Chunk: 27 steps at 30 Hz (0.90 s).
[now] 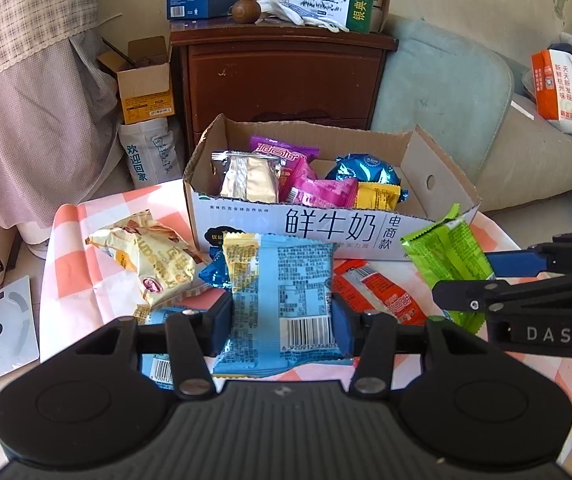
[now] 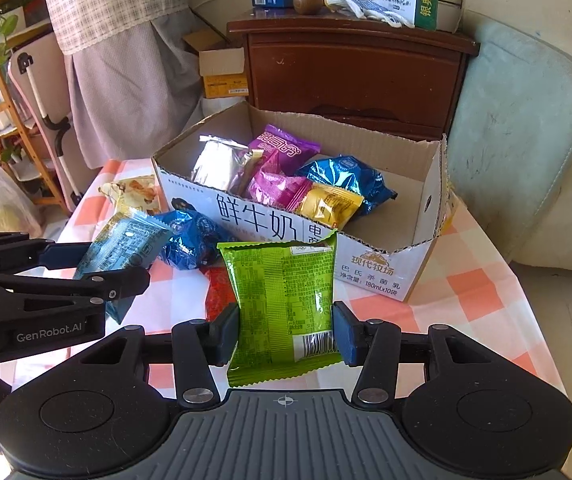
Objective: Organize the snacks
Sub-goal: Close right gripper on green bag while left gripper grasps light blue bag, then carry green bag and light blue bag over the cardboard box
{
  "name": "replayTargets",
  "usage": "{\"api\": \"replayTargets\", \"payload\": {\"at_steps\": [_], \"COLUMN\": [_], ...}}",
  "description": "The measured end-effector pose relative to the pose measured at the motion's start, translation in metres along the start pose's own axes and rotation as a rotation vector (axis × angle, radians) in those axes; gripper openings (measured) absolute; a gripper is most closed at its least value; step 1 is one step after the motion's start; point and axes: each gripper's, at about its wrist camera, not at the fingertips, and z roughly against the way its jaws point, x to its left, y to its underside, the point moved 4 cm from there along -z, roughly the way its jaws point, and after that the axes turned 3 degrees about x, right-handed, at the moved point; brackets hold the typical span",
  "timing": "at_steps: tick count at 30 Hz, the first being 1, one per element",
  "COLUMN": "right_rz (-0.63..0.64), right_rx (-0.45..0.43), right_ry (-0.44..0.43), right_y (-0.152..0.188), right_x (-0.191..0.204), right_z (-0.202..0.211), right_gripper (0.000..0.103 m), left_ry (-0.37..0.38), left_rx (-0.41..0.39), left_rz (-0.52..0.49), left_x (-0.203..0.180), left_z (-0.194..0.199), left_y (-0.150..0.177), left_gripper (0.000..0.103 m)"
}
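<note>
A: Holding a blue packet in the left gripper, pads pressing both sides, above the worktop.
B: Gripping a green packet in the right gripper, just in front of the box.
A: Lying inside the box: silver, purple, blue and yellow packets.
</note>
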Motion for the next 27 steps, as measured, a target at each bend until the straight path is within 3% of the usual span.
{"api": "replayTargets", "payload": {"at_steps": [13, 27], "right_rz": [-0.073, -0.218], "right_rx": [-0.042, -0.096], "right_ry": [0.014, 0.070], "right_y": [-0.031, -0.065], "right_x": [-0.004, -0.028], "right_z": [-0.006, -0.020], "right_gripper": [0.048, 0.048], "left_ry": [-0.022, -0.015], "left_rx": [0.021, -0.009], "left_rz": [0.062, 0.046], "left_x": [0.005, 0.009], "left_z": [-0.028, -0.061], "left_y": [-0.047, -0.095], "left_gripper": [0.049, 0.049]}}
